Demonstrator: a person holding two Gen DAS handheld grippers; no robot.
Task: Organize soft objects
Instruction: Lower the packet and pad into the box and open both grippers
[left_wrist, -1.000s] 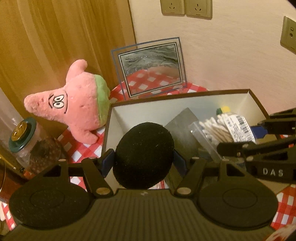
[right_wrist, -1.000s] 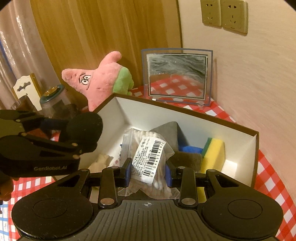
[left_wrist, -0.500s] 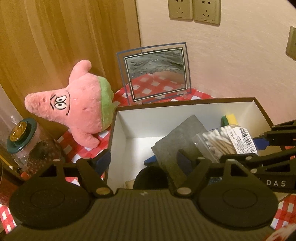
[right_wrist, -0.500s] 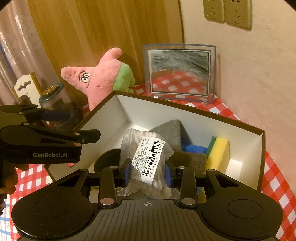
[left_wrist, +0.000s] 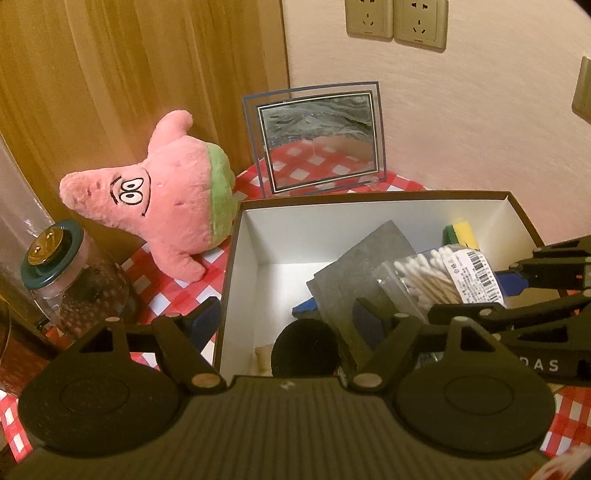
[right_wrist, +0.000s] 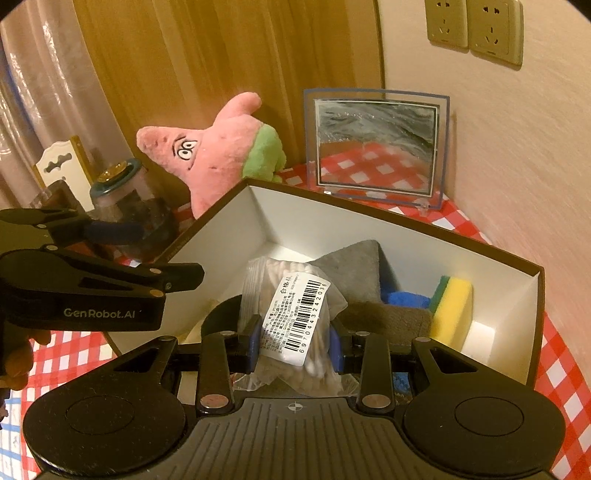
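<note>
A black round pad (left_wrist: 304, 347) lies on the floor of the brown box (left_wrist: 369, 196), just below my left gripper (left_wrist: 286, 314), whose jaws stand wide open and empty over the box's left end. My right gripper (right_wrist: 295, 343) is shut on a clear bag of cotton swabs (right_wrist: 295, 317) and holds it above the box (right_wrist: 406, 229). The left wrist view shows that bag (left_wrist: 443, 280) in the right gripper (left_wrist: 476, 291). A grey cloth (right_wrist: 354, 266), a yellow-green sponge (right_wrist: 452, 306) and a blue piece (right_wrist: 406, 299) lie inside. The left gripper (right_wrist: 155, 254) hangs at the box's left wall.
A pink starfish plush (left_wrist: 166, 206) leans on the wooden panel behind the box. A glass picture frame (left_wrist: 317, 136) stands by the wall. A lidded glass jar (left_wrist: 55, 266) stands to the left on the red checked cloth (left_wrist: 177, 291).
My left gripper opened and let go of the black round pad, which dropped onto the box floor. The right gripper kept its hold on the swab bag.
</note>
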